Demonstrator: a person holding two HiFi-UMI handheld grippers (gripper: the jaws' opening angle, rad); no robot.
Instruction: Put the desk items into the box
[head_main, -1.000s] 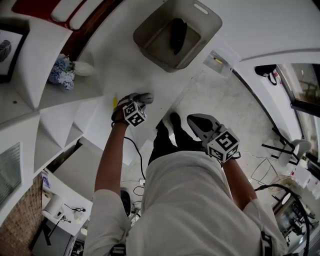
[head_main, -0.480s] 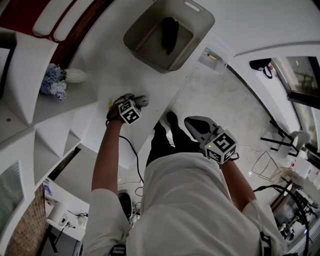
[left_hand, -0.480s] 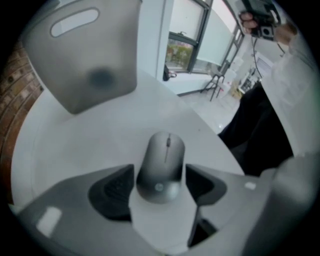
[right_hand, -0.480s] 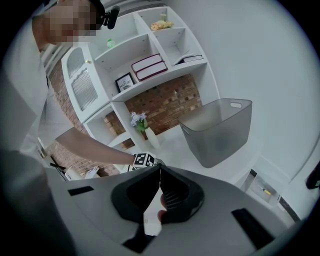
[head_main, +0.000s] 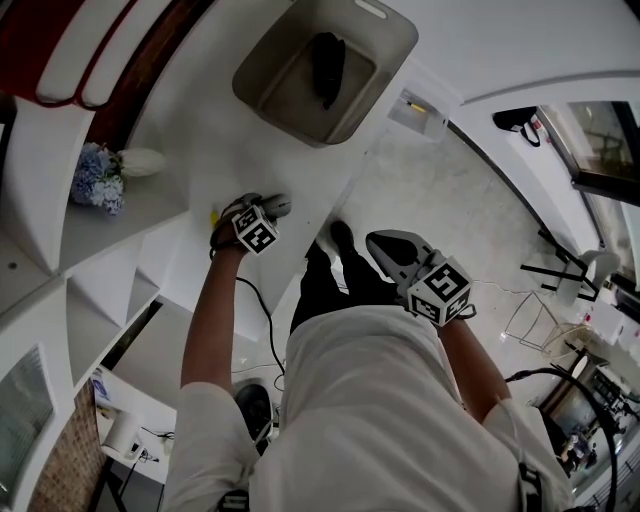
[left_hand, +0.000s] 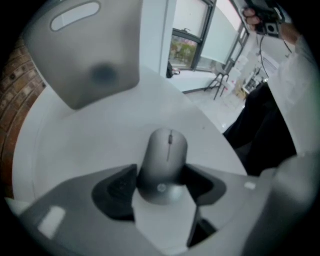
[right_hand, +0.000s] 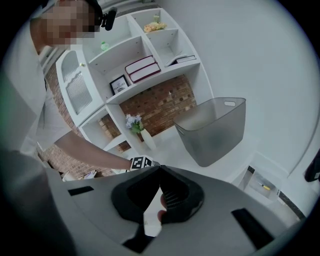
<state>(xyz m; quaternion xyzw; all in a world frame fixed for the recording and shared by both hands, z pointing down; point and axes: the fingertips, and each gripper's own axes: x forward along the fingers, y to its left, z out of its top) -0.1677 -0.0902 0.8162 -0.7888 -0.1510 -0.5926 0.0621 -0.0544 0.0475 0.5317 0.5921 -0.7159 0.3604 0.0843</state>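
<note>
White desk (head_main: 250, 130) surface lies bare between the mouse and the box, with open room on that stretch. The one grey mouse (left_hand: 166, 150) lies flat on the desk close to its near right edge, and beyond that edge is only the floor. The left gripper (left_hand: 161, 172) points steeply down over the mouse. Its jaws have just been opening and stand spread wide, one on each side of the mouse's rear half, very close to its sides without squeezing it.

The one grey box (head_main: 395, 40) stands at the far end of the desk, well apart from the mouse, its right side near the same edge. One dark thing (head_main: 325, 68) lies on its bottom, too blurred to name. One white vase (head_main: 140, 160) of blue flowers lies at the left, against the shelves.

The right gripper (right_hand: 160, 169) hangs off the desk, over the floor at the person's right. Its jaws are pressed together at the tips, with nothing between them.
</note>
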